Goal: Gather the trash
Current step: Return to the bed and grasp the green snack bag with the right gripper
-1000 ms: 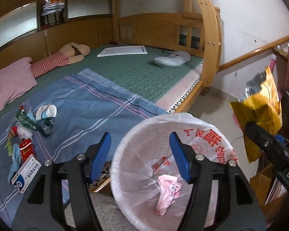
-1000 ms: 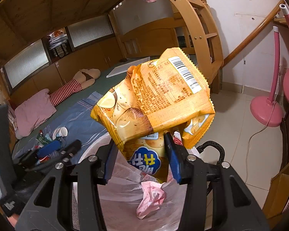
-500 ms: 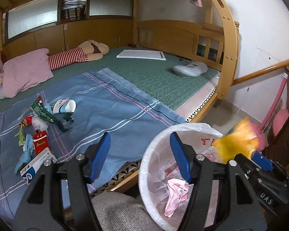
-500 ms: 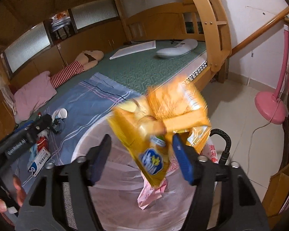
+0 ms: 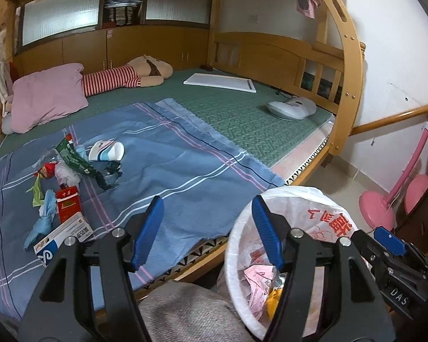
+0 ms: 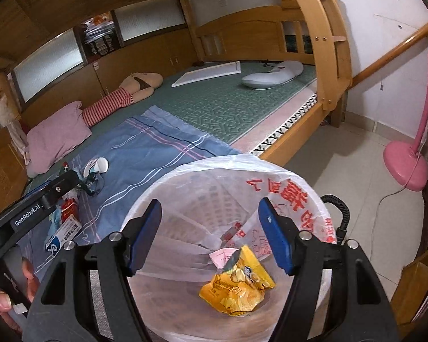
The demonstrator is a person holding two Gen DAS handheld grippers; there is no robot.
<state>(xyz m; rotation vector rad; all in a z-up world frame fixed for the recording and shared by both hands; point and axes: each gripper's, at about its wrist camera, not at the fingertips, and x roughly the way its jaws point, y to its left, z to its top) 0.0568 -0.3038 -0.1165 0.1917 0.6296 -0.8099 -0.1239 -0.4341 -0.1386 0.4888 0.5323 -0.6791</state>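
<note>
Right wrist view: the right gripper (image 6: 209, 235) stands with its blue-padded jaws wide apart and nothing between them; the jaws have just been opening. Directly below the gap, a yellow chip bag (image 6: 238, 286) lies crumpled at the bottom of the waste bin (image 6: 296, 176), which is lined with a white plastic bag printed in red characters. A pink crumpled wrapper (image 6: 222, 256) lies touching the chip bag on its far side. The bin stands on the tiled floor against the edge of the wooden bed (image 6: 294, 139).

Left wrist view: the left gripper (image 5: 207, 233) is also spread open and holds nothing. It points over the bed edge, with the bin rim (image 5: 305, 192) to its right. The right gripper's blue fingertip (image 5: 389, 240) shows beyond the bin, at the lower right.

Remaining trash lies on the blue striped blanket (image 5: 168, 168), well to the left of the bin: a green wrapper (image 5: 74, 158), a red box (image 5: 68, 203), a white and blue carton (image 5: 62, 238), a blue and white cup-like container (image 5: 107, 151) and small scraps clustered around them. Farther back are a pink pillow (image 5: 47, 97) and a striped plush doll (image 5: 128, 75).
</note>
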